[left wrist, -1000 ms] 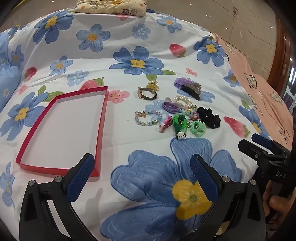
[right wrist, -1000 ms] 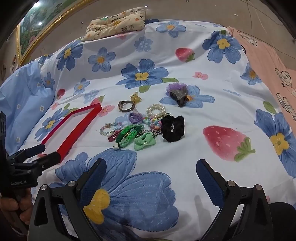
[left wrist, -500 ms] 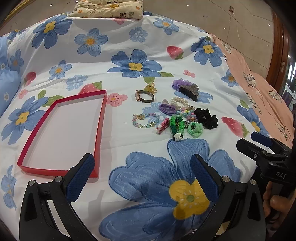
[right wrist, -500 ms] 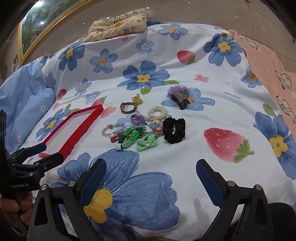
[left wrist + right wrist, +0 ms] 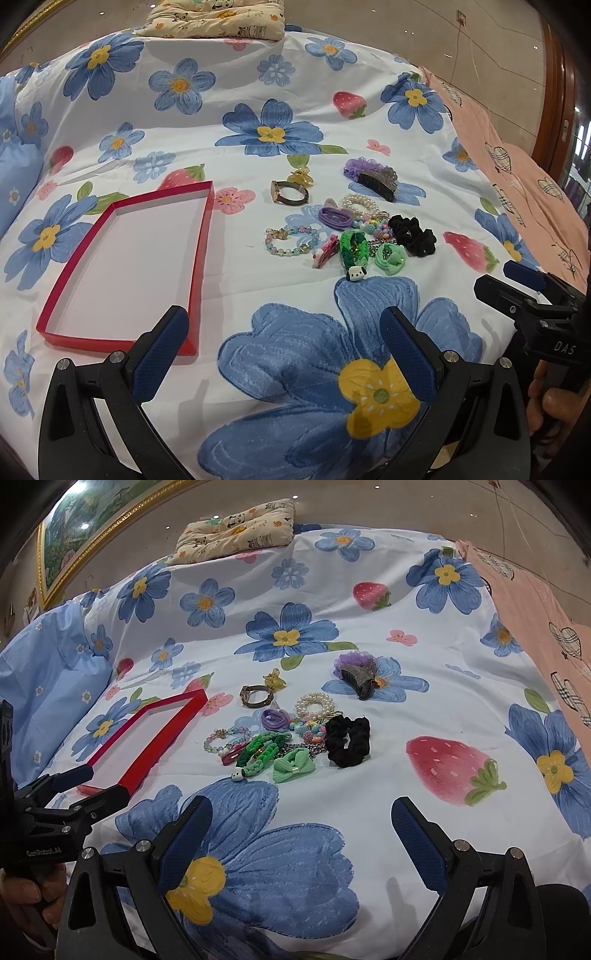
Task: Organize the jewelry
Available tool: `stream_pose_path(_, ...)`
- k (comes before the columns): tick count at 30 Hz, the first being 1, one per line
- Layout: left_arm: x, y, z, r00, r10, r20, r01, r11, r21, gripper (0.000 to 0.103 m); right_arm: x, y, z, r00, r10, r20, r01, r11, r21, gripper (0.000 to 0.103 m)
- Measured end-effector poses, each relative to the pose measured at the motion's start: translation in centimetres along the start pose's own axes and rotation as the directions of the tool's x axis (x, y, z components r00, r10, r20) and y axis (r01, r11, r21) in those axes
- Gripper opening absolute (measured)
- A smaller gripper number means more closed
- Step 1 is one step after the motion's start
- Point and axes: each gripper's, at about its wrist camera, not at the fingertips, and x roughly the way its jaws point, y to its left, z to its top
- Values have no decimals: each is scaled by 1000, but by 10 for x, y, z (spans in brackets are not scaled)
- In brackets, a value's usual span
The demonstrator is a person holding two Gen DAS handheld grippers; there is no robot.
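Observation:
A shallow red tray [image 5: 199,251] [image 5: 159,738] lies empty on the floral bedsheet, left of a heap of jewelry and hair pieces: a black scrunchie [image 5: 413,236] [image 5: 347,742], a green braided chain with a puppy charm [image 5: 352,253] [image 5: 264,751], a green bow [image 5: 391,260] [image 5: 293,770], a beaded bracelet [image 5: 291,242] [image 5: 218,738], a pearl bracelet [image 5: 358,203] [image 5: 314,703], a watch [image 5: 288,192] [image 5: 255,696] and a dark claw clip [image 5: 376,181] [image 5: 360,681]. My left gripper [image 5: 284,349] and right gripper [image 5: 301,838] are open and empty, near the bed's front edge, short of the heap.
A patterned pillow [image 5: 218,18] [image 5: 236,531] lies at the bed's far end. A pink blanket [image 5: 517,173] [image 5: 546,602] lies along the right side. A light blue pillow [image 5: 44,664] is at the left. A framed picture [image 5: 85,528] hangs on the wall.
Both grippers have drawn back and risen slightly, so the tray and the heap sit a little farther off. Both stay open; nothing on the bed has moved.

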Motion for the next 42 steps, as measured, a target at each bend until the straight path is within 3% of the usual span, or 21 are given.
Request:
stream_pose_path(29, 3, 1, -4, 1000, -10, -1, 10, 1000, 7, 103, 0, 3, 0, 1000, 13, -3, -13, 1000, 2, 99)
stream_pose_path(42, 25, -5, 5, 996, -81, -40, 81, 997, -6, 103, 7, -9, 6, 1000, 21, -10, -21, 1000, 22, 99)
